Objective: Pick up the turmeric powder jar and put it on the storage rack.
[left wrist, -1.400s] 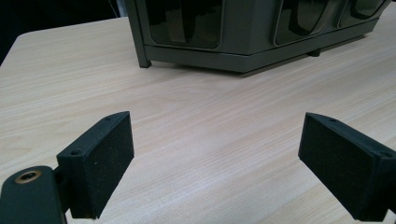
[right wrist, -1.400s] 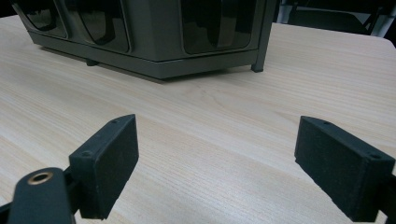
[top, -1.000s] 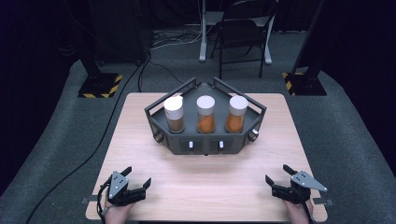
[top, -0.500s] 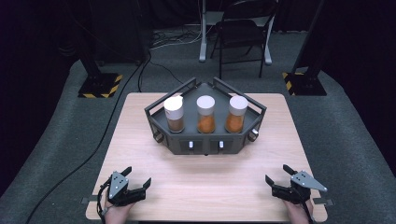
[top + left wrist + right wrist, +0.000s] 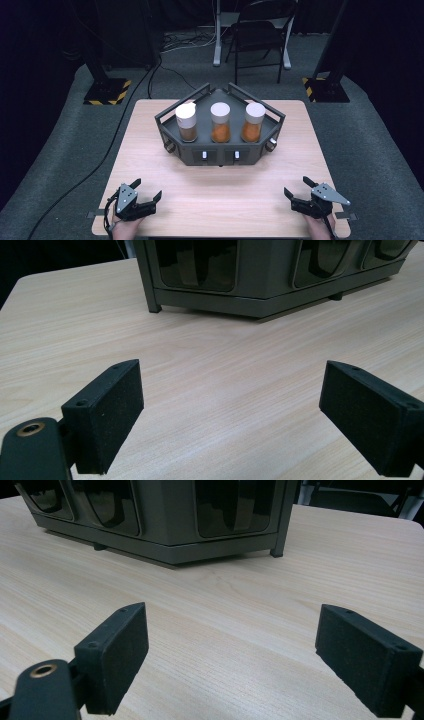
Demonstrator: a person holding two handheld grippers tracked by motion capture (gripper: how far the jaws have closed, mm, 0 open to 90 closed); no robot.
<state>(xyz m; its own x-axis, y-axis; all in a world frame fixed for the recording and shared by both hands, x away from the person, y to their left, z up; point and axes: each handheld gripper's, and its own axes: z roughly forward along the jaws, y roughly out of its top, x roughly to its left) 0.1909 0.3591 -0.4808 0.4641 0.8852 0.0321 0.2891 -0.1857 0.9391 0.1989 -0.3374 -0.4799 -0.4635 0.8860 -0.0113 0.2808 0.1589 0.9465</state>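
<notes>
From the high view, the left gripper [image 5: 146, 192] sits low on the wooden table [image 5: 215, 195], near its front edge, well apart from the dark rack [image 5: 220, 150] with three jars [image 5: 220, 123]. Its jaws are spread and hold nothing. The right gripper [image 5: 300, 189] rests the same way on the other side.

Left gripper view: jaws wide over bare wood, rack [image 5: 270, 285] ahead.

Right gripper view: jaws wide and empty, rack [image 5: 165, 525] ahead.

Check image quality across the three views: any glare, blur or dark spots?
High view: table evenly lit, surroundings near black, slightly soft. Left gripper view: rack panels show glossy reflections, grain sharp. Right gripper view: the same, with a soft shadow under the rack.
</notes>
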